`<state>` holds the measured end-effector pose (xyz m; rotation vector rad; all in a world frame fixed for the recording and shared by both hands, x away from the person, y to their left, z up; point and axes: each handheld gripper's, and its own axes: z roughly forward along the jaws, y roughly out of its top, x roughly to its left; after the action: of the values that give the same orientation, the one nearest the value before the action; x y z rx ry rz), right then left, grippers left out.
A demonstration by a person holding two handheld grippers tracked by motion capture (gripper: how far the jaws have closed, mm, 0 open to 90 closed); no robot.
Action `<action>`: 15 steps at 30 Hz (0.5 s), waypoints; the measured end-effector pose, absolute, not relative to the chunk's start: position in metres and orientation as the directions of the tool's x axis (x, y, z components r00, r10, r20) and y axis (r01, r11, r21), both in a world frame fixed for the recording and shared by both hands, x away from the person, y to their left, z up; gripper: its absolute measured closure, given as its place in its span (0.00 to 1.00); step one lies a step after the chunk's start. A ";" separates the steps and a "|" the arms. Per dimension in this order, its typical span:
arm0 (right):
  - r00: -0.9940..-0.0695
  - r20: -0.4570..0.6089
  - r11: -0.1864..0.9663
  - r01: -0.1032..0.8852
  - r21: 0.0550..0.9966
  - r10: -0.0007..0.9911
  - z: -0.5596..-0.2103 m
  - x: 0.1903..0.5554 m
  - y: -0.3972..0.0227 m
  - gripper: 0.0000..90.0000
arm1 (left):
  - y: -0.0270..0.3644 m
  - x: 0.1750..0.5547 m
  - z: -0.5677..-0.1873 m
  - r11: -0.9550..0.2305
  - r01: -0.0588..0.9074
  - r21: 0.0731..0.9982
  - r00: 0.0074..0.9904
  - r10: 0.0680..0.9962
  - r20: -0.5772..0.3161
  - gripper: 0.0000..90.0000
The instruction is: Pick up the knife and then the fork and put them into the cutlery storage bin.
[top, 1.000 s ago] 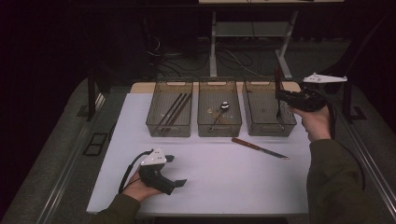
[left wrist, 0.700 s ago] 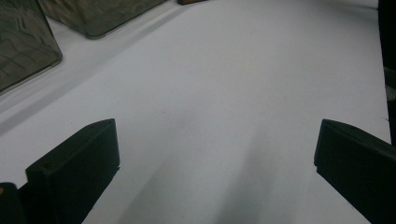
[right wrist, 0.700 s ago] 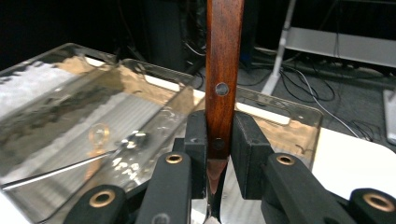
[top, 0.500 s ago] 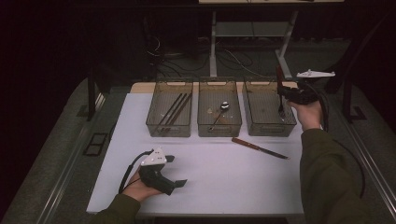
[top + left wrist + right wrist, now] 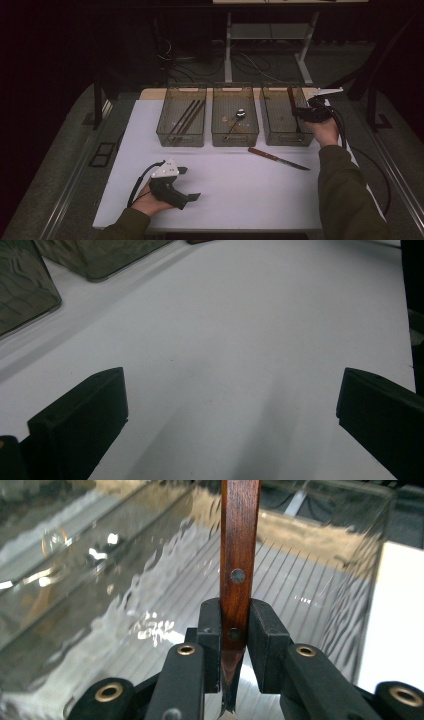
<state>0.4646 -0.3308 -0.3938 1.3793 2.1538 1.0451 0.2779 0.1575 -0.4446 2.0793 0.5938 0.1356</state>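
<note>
My right gripper (image 5: 234, 645) is clamped on a wooden-handled knife (image 5: 239, 555), pinched just where handle meets blade, handle pointing away from the gripper. My right forearm reaches forward along the table's right side, hand raised over the right-hand bin (image 5: 280, 117), with the knife inside it. My left gripper (image 5: 187, 184) rests low on the white tabletop (image 5: 240, 190), jaws wide apart, nothing between them. A second knife (image 5: 277, 158) lies flat in front of the bins.

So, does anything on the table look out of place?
Yes. One wooden-handled knife lies loose and askew on the white table, in front of the bins, while the other utensils sit inside the bins.
</note>
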 end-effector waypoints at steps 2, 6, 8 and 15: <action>-0.446 0.070 0.247 0.612 0.752 0.892 -0.395 0.464 -0.330 0.84 | 0.157 0.278 -0.445 -0.445 0.359 0.821 0.877 0.462 -0.133 0.00; -0.442 0.077 0.233 0.604 0.762 0.894 -0.392 0.464 -0.329 0.58 | 0.158 0.278 -0.444 -0.444 0.358 0.821 0.877 0.463 -0.132 0.00; -0.434 0.075 0.223 0.594 0.773 0.898 -0.389 0.462 -0.329 0.51 | 0.157 0.278 -0.444 -0.443 0.357 0.822 0.877 0.462 -0.132 0.00; -0.479 0.133 0.177 0.547 0.818 0.868 -0.370 0.440 -0.330 0.42 | 0.157 0.277 -0.444 -0.444 0.357 0.822 0.876 0.464 -0.130 0.00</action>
<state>0.4400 -0.3299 -0.3703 1.3387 2.0960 1.2141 0.2772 0.1572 -0.4443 2.0794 0.5939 0.1397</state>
